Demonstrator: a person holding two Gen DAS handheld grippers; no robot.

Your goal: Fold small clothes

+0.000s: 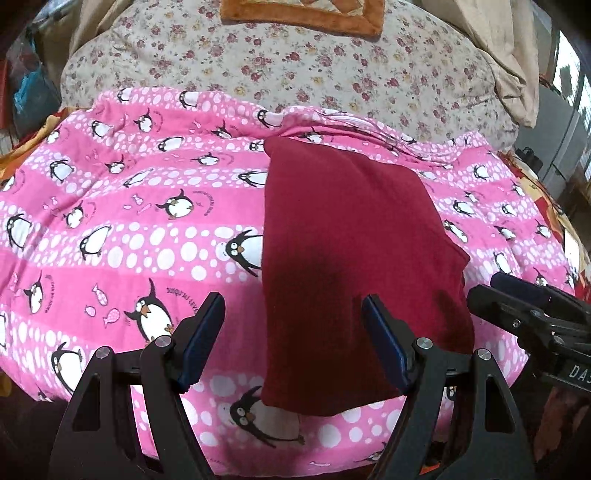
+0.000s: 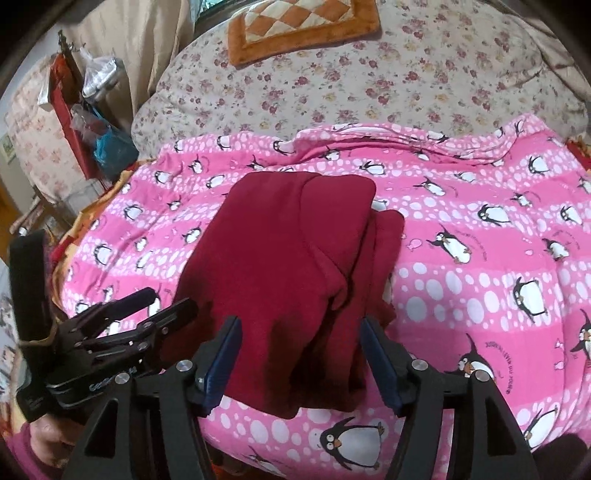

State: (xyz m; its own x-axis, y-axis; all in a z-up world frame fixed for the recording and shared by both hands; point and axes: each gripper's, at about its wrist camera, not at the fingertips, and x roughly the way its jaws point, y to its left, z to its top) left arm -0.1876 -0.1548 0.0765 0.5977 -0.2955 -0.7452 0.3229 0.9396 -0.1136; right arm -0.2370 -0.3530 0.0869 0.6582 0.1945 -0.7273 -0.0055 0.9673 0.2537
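A dark red garment (image 1: 343,251) lies folded lengthwise on a pink penguin-print quilt (image 1: 129,221). It also shows in the right wrist view (image 2: 288,280), with a layered fold along its right side. My left gripper (image 1: 293,306) is open and empty, just above the garment's near left edge. My right gripper (image 2: 301,328) is open and empty over the garment's near end. The right gripper shows at the right edge of the left wrist view (image 1: 517,302); the left gripper shows at the lower left of the right wrist view (image 2: 155,306).
A floral pillow (image 2: 369,81) lies behind the quilt (image 2: 480,295), with an orange checked cushion (image 2: 299,26) on it. A red rack with plastic bags (image 2: 88,122) stands left of the bed. A beige curtain (image 1: 509,55) hangs at the right.
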